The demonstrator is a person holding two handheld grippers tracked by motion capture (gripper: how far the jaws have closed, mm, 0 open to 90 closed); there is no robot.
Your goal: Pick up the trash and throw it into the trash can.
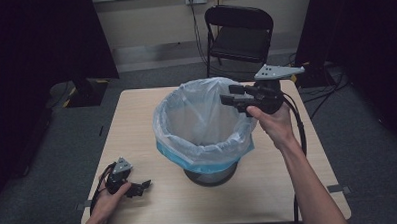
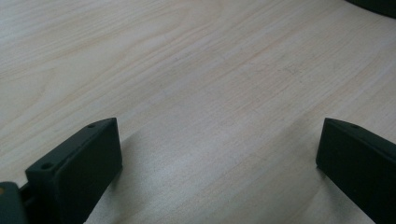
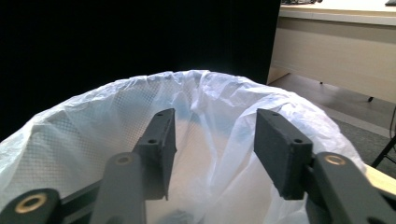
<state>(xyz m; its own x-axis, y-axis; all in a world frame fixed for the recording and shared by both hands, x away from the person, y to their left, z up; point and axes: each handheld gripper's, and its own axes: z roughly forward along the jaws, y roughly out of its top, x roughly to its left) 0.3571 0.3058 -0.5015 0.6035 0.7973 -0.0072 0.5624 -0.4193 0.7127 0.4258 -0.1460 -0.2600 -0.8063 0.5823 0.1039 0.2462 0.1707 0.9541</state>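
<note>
A round bin lined with a pale blue-white plastic bag (image 1: pixel 203 123) stands in the middle of a light wooden table (image 1: pixel 136 119). My right gripper (image 1: pixel 226 99) hovers over the bin's right rim, jaws open and empty, pointing left across the mouth. In the right gripper view the bag (image 3: pixel 84 135) spreads below the open jaws of my right gripper (image 3: pixel 215 140). My left gripper (image 1: pixel 145 186) rests low near the table's front left edge, open with nothing between its jaws. In the left gripper view, my left gripper (image 2: pixel 219 154) has bare wood (image 2: pixel 196 70) ahead of it.
A black folding chair (image 1: pixel 240 33) stands behind the table. Cables and dark equipment (image 1: pixel 320 72) lie on the grey floor at the back right. Dark curtains hang on both sides. A pale desk (image 3: pixel 336 42) shows beyond the bin in the right gripper view.
</note>
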